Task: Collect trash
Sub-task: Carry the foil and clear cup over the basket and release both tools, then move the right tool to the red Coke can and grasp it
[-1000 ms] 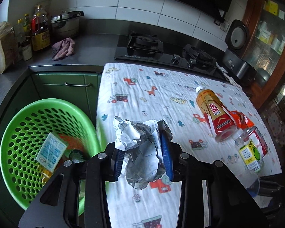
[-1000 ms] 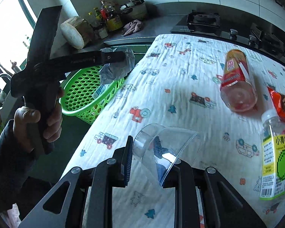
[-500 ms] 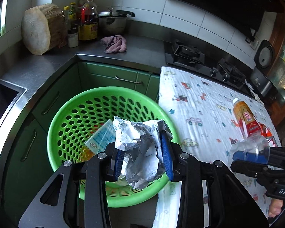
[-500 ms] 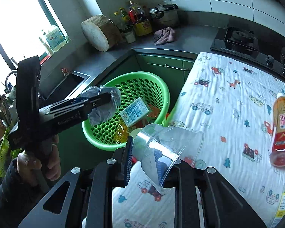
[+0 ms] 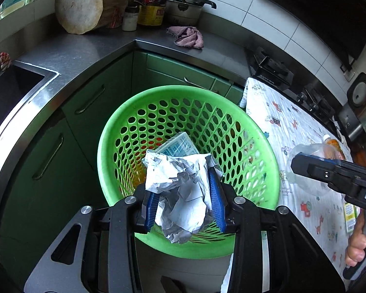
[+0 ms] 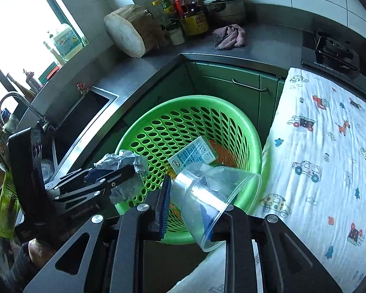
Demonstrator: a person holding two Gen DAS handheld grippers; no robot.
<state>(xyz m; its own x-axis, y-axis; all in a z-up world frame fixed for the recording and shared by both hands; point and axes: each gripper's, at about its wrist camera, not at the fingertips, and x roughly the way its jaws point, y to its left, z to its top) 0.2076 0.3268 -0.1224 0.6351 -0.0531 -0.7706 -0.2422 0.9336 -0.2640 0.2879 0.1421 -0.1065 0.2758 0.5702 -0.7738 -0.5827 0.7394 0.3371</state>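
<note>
Left claw (image 5: 186, 201) clamping crumpled paper (image 5: 180, 190), right claw (image 6: 195, 205) gripping clear plastic cup (image 6: 207, 195), both above green basket (image 5: 263, 136) holding a carton (image 6: 194, 157)

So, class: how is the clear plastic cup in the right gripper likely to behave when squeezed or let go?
The cup looks thin-walled and see-through, so it probably flexes or dents under the right gripper. It seems empty, so likely very light. Held tilted above the basket, it would probably drop in; on a flat surface its round, tapered shape might roll in a curve.
</note>
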